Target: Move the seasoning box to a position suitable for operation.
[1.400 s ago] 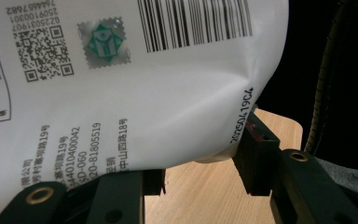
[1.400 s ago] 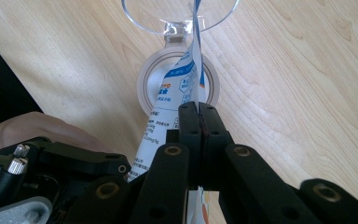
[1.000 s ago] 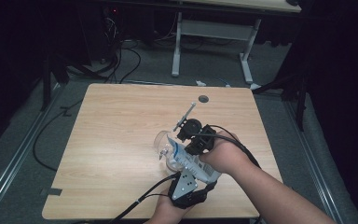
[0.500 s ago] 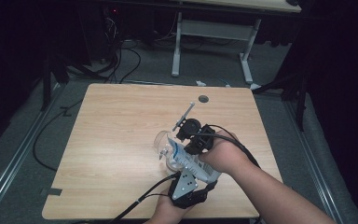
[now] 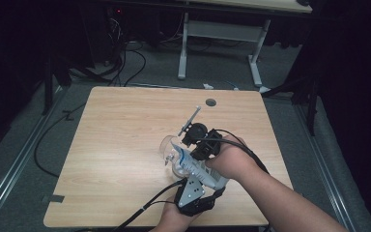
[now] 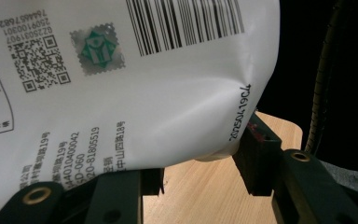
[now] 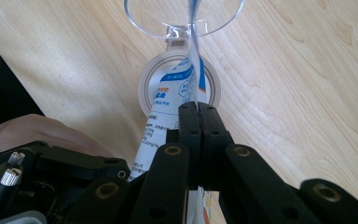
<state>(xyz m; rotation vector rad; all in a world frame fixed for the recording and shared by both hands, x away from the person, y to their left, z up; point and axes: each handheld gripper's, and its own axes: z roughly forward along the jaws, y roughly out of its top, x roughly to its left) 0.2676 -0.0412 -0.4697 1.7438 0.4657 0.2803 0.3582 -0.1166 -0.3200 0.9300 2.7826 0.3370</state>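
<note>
**Wood tabletop, white pouch held over a clear glass**

Pale wood tabletop [image 5: 125,145] stands on grey floor in a dark room, cables [image 5: 125,67] at left and a second desk's white legs [image 5: 217,48] behind. Nothing has shifted since the earlier frames. Near the front edge, the left hand-held gripper [image 6: 200,172] clasps the white pouch's [image 6: 135,93] base. Right of it, the right hand-held gripper [image 7: 198,116] pinches the pouch's upper edge, tilting it over a clear glass [image 7: 182,18]. A round grommet hole [image 5: 211,102] lies farther back.

Pouch [image 6: 121,84] print cut off by edges
</note>
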